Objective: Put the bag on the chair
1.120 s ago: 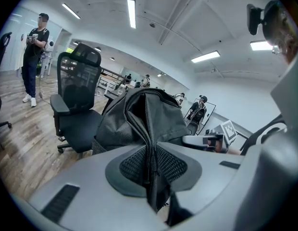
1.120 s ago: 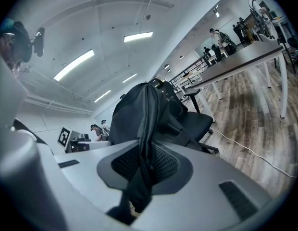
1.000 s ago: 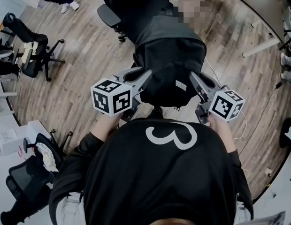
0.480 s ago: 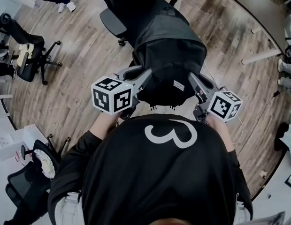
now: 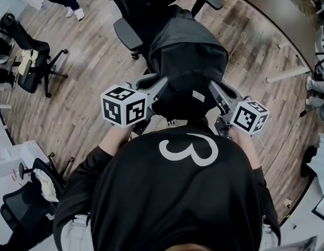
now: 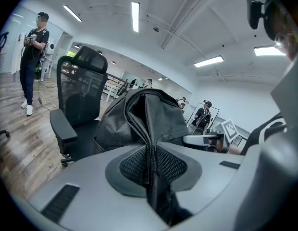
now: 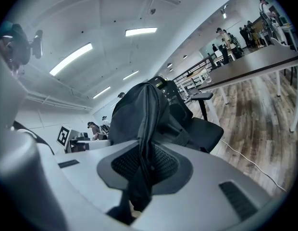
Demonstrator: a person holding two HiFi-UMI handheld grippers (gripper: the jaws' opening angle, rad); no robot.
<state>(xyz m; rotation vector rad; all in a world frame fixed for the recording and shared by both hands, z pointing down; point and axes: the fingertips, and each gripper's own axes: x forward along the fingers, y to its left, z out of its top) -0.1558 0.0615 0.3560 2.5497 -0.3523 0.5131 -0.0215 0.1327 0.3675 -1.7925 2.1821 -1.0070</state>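
The bag [image 5: 188, 61] is held up between the two grippers: black, soft and slumped, with a zip seam along its top and a small label on the near side. One fold of its fabric is clamped in the narrow-set jaws of the left gripper [image 6: 150, 163], and another fold is pinched in the right gripper [image 7: 142, 170]. The pads are pressed into cloth on both.

Just beyond the grippers the chair [image 5: 126, 33] is seen, black and mesh-backed, with an armrest on each side of the bag. Whether the bag touches the seat cannot be told.

Wooden plank floor [image 5: 94, 72] is spread below. A long dark table [image 7: 264, 57] is set well beyond the right gripper, with a white cable [image 7: 245, 160] trailed across the boards on that side. Other office chairs [image 5: 31, 61] are parked well off to the left of the left gripper, and a standing person [image 6: 31, 52] is seen far past it. Open floor is left on both flanks of the chair.
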